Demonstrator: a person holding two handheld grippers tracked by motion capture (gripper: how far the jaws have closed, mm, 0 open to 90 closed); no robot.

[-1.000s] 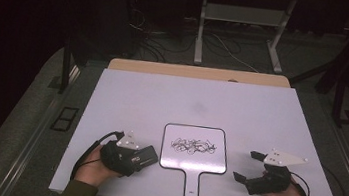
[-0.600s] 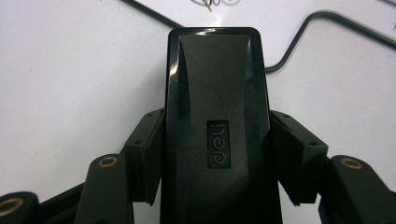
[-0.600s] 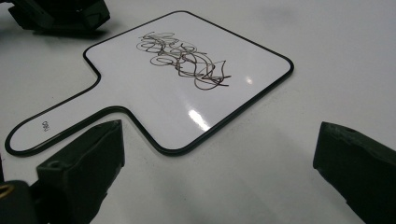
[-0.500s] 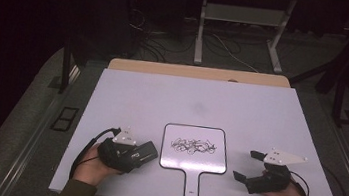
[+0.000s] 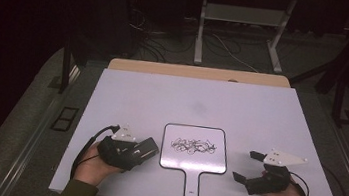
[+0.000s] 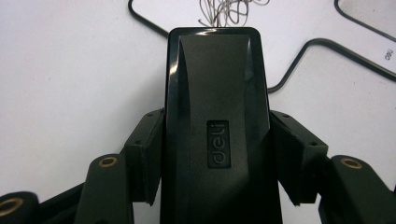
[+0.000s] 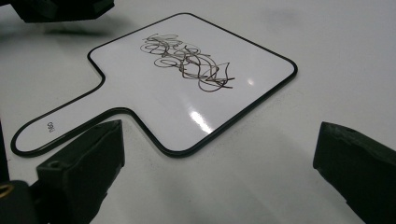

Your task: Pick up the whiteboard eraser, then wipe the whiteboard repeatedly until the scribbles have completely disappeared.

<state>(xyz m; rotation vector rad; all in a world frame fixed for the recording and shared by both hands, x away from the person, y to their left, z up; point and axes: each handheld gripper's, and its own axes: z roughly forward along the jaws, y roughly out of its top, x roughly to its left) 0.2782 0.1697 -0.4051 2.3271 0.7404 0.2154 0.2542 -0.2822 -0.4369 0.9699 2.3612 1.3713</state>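
Note:
A small white hand-held whiteboard with a black rim and a short handle lies flat near the table's front edge, a dark scribble at its middle. My left gripper rests just left of the board, shut on a black eraser. In the left gripper view the eraser is clamped between both jaws, its tip reaching the scribbled board. My right gripper rests on the table right of the board. It is open, with nothing between its fingers.
The white table has bare room behind the board. A wooden strip runs along its far edge. On the dark floor beyond are a metal stand and cables. A hand holds each gripper at the front edge.
My left gripper with the eraser has shifted slightly away from the front edge, toward the board. The right gripper and the board have stayed put.

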